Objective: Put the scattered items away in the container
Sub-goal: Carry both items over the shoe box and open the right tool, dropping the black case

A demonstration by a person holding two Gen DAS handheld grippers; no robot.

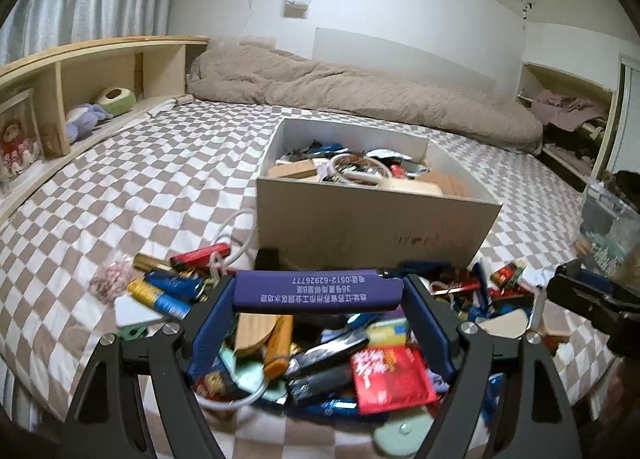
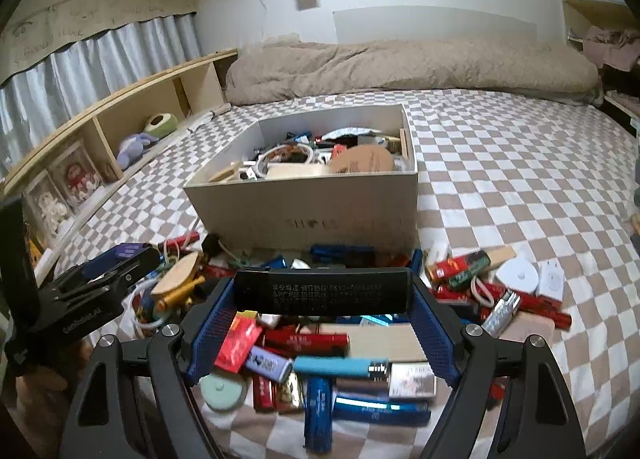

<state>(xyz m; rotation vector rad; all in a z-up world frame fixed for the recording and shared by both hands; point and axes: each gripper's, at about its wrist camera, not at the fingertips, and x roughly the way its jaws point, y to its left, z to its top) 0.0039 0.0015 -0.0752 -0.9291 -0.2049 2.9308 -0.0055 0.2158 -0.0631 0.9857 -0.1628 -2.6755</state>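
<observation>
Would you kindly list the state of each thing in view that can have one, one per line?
Left tongs: shut on the purple lighter, held crosswise by its ends.
Right tongs: shut on the black lighter, held crosswise by its ends.
Box: open, no lid, partly filled.
Pile: loose on the bed, in front of the box.
Duvet: bunched along the wall.

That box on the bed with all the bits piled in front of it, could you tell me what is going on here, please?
A person is tidying a heap of lighters and small items off the checked bedspread into the open box, already partly filled. The left tongs grip a purple lighter end to end; the right tongs grip a black lighter the same way. Both are held above the heap, short of the box.
</observation>
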